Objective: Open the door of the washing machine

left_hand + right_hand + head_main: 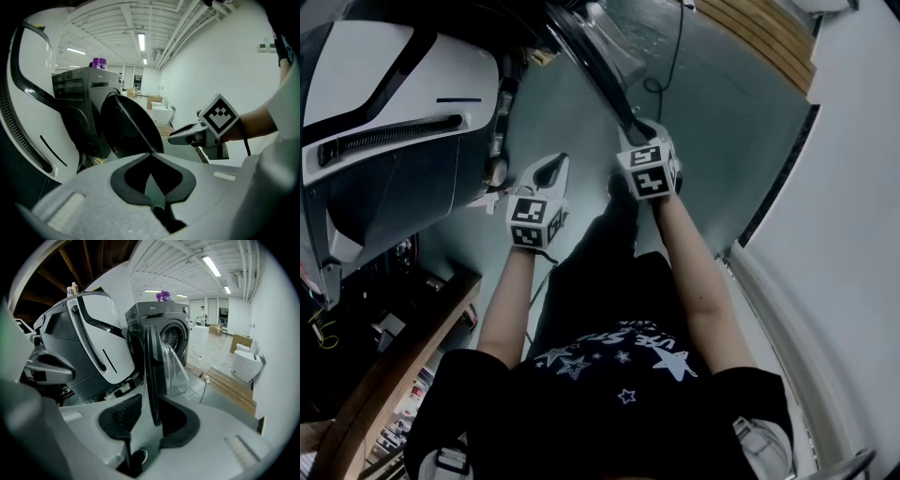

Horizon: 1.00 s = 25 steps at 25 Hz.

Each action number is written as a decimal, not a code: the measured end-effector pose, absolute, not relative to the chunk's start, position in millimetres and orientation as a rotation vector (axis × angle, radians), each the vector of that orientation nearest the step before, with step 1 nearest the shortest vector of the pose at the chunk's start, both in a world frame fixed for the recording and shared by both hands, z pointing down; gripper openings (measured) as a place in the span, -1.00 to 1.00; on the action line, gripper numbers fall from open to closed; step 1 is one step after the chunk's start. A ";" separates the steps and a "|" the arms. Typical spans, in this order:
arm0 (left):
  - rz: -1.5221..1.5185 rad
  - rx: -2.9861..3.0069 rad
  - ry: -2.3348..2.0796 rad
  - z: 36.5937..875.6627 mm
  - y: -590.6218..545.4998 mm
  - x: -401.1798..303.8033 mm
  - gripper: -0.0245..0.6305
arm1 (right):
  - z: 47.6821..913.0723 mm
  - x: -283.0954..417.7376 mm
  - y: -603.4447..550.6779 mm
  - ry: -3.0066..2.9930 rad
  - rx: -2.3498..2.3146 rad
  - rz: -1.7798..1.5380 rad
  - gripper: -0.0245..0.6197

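Note:
The dark grey washing machine [161,326] stands with its round door [152,357] swung out, edge-on to me. In the right gripper view the door's rim runs down between the jaws of my right gripper [149,401]. It lies against the right pad, with a gap at the left pad, so the jaws stand open around it. From the head view the door [591,56] slants down to the right gripper [635,131]. My left gripper [551,161] hangs free to its left, shut and empty. In the left gripper view [150,157] the door [129,126] and the right gripper [187,133] lie ahead.
A large white-and-black appliance [384,94] stands close on the left beside the washing machine. Wooden planks [759,37] and a cable [675,56] lie on the grey floor beyond the door. A white wall [853,187] runs along the right. A wooden shelf [403,356] is at lower left.

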<state>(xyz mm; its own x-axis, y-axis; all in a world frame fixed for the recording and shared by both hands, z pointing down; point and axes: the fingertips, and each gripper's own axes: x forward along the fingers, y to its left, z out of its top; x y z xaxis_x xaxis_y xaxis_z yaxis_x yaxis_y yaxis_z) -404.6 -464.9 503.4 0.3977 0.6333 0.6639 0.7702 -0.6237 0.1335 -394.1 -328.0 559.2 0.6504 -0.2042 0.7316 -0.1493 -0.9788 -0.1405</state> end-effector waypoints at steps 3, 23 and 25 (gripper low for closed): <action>-1.013 -2.474 -1.255 488.1 -473.0 -425.8 -0.89 | 536.8 -420.8 -332.9 0.275 -2.806 -1.217 -0.56; -0.743 -2.507 -1.412 329.2 -482.2 -585.1 -0.89 | 375.8 -637.6 -302.6 -0.071 -2.836 -1.007 -0.69; -0.709 -2.505 -1.423 316.8 -487.8 -593.9 -0.89 | 365.3 -649.7 -307.0 -0.078 -2.831 -0.986 -0.71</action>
<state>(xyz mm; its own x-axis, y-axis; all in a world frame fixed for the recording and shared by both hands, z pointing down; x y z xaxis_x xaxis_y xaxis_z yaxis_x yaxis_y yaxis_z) -593.9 -487.8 316.8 0.4303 0.7623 0.4836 0.8452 -0.5283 0.0806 -649.7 -307.0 365.3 0.7834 0.0020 0.6215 0.0957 -0.9885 -0.1174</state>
